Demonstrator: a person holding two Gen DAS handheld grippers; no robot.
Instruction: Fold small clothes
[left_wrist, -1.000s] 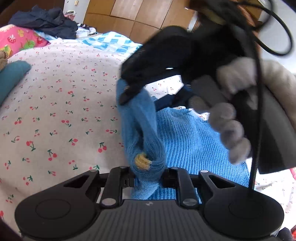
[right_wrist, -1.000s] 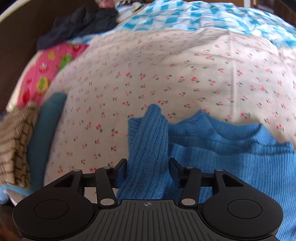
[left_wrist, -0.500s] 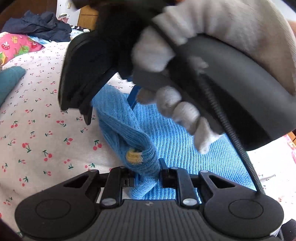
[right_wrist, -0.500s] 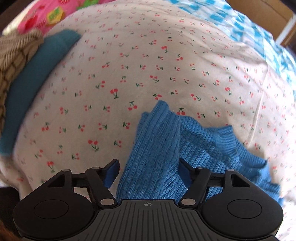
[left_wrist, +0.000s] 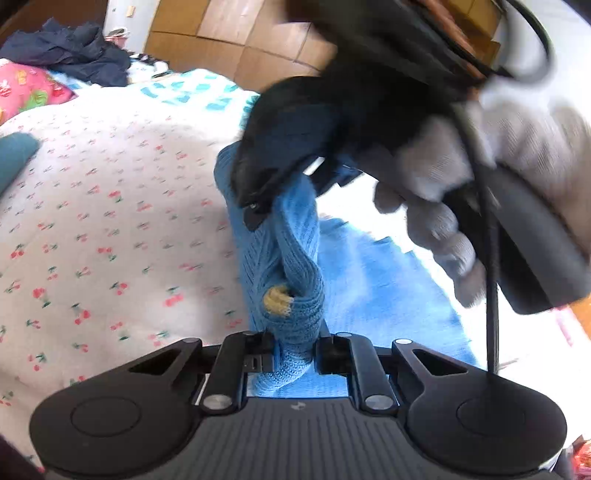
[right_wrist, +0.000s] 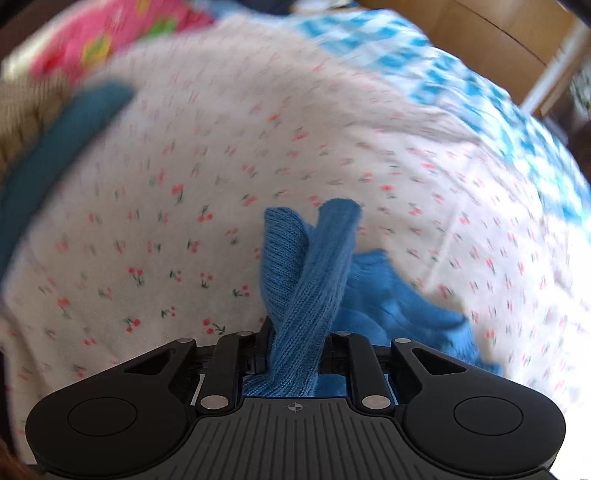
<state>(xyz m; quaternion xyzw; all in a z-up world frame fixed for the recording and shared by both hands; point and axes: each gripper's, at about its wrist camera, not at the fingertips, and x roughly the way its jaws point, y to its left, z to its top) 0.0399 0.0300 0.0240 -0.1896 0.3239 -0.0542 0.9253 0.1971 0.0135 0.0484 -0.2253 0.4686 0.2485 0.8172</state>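
Observation:
A blue knit sweater (left_wrist: 369, 288) lies on the cherry-print bed sheet (left_wrist: 110, 221). A bunched fold of it with a small yellow tag (left_wrist: 277, 301) rises into my left gripper (left_wrist: 295, 350), whose jaws are closing and pinch the knit. My right gripper (right_wrist: 295, 343) is also closing, and its pads press on a twisted strip of the same sweater (right_wrist: 306, 273). In the left wrist view the right gripper (left_wrist: 290, 197) hangs over that fold, held by a grey-gloved hand (left_wrist: 443, 206). Both views are blurred by motion.
A teal garment (right_wrist: 55, 155) and a beige knit (right_wrist: 18, 114) lie at the sheet's left edge. Pink printed fabric (left_wrist: 29, 88) and a pile of navy clothes (left_wrist: 74, 51) sit at the back, with a blue checked blanket (left_wrist: 192, 88) and a wooden cabinet (left_wrist: 240, 44) behind.
My right gripper went from open around the sweater's edge to shut on it and rolled, twisting the knit. In the left wrist view it drew back from the camera. The left grip stayed.

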